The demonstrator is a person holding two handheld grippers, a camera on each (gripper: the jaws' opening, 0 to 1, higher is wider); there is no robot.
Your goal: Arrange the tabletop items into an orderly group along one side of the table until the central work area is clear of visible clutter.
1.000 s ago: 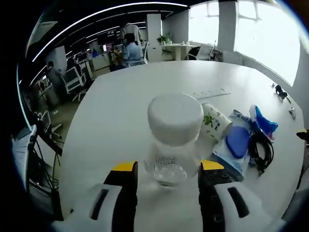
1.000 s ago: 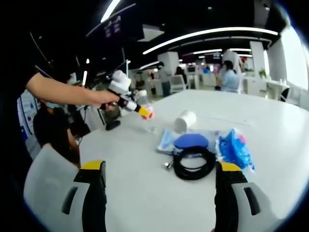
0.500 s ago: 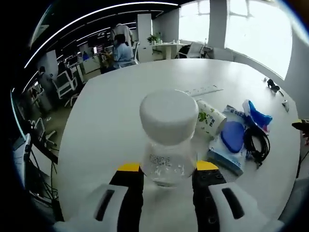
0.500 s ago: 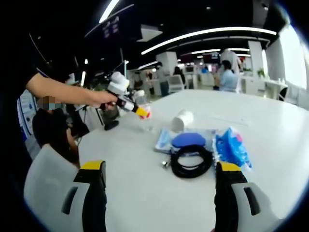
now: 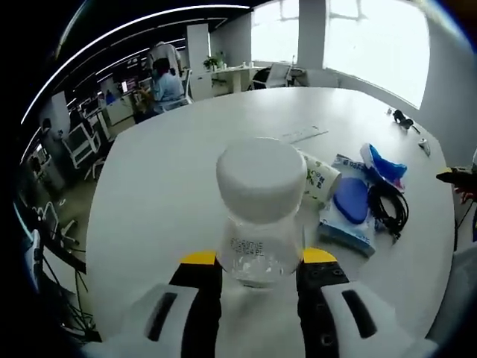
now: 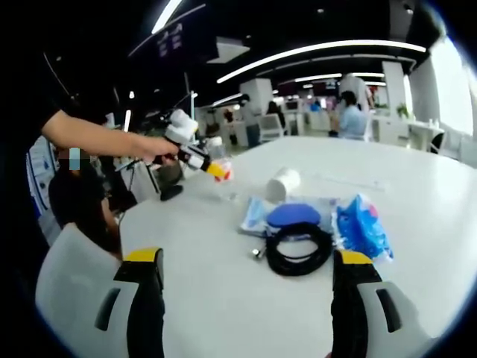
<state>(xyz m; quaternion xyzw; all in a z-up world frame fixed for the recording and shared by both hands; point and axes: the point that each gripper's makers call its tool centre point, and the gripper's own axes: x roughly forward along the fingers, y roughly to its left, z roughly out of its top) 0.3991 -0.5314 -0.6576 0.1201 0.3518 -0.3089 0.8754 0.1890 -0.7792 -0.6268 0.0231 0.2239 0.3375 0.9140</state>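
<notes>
The step in hand looks like carrying one item over to the group: the left gripper (image 5: 256,261) is clenched on a clear jar (image 5: 261,220) with a white lid, its yellow-tipped jaws pressed to either side of the jar's lower body, held upright above the white worktop (image 5: 171,179). Beyond it, toward the worktop's far side edge, lie a tipped paper cup (image 5: 319,177), a blue pouch (image 5: 349,210), a coiled black cable (image 5: 387,212) and a blue bag (image 5: 384,165), close together. The next move probably calls for lowering the jar just beside the cup without knocking it. In the right gripper view, the person's arm reaches out level over the worktop's edge. The right gripper (image 6: 246,287) is released, jaws wide apart, hovering before the cable.
</notes>
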